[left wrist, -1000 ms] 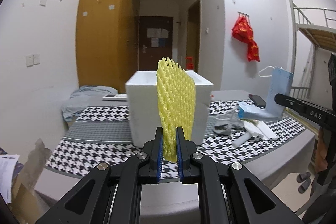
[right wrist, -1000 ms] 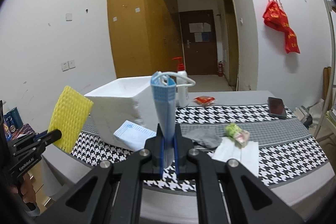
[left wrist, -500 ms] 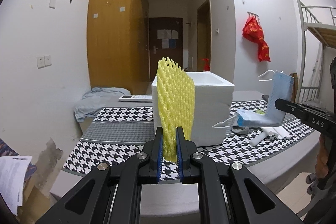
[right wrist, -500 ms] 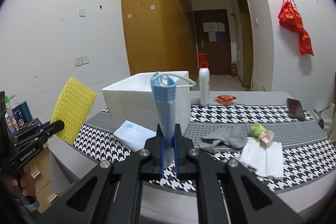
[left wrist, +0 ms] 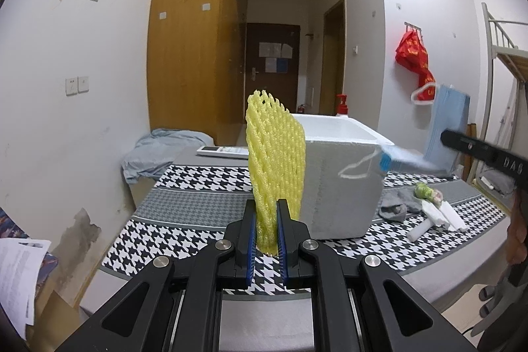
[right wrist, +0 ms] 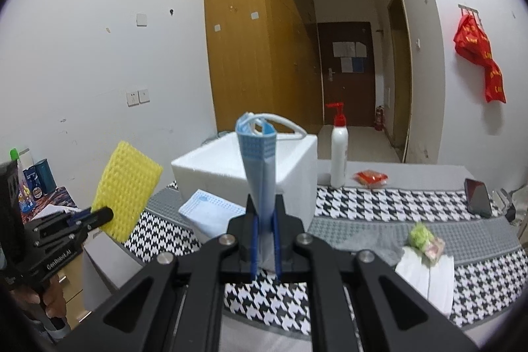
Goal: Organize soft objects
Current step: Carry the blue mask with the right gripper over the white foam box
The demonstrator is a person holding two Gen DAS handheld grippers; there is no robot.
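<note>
Left gripper (left wrist: 266, 226): lower centre of the left wrist view; jaws clenched on the bottom of a yellow foam net (left wrist: 274, 167), which stands upright above them. In the right wrist view the same net shows at left of frame, held clear of the table.

Right gripper (right wrist: 264, 235): lower centre of the right wrist view; jaws clenched on a folded blue face mask (right wrist: 259, 167), upright, with its white ear loops curling over the top. In the left wrist view this mask appears at right of frame, blurred.

White foam box (left wrist: 343, 183): open-topped, on the table (right wrist: 379, 203), which has a black-and-white houndstooth cover with grey bands. The box sits centre frame in both views, beyond both held items.

Second blue mask (right wrist: 211, 208): flat on the table, just beside the box's near left corner in the right wrist view.

Grey sock (right wrist: 373, 244): crumpled on a grey band, right of centre.

White folded tissues (right wrist: 425, 277): lower right, with a small green and pink bundle (right wrist: 424, 240) at their far edge.

White pump bottle (right wrist: 339, 150): red pump, upright behind the box.

Red packet (right wrist: 370, 177), dark phone (right wrist: 477, 197): far side of the table, right.
</note>
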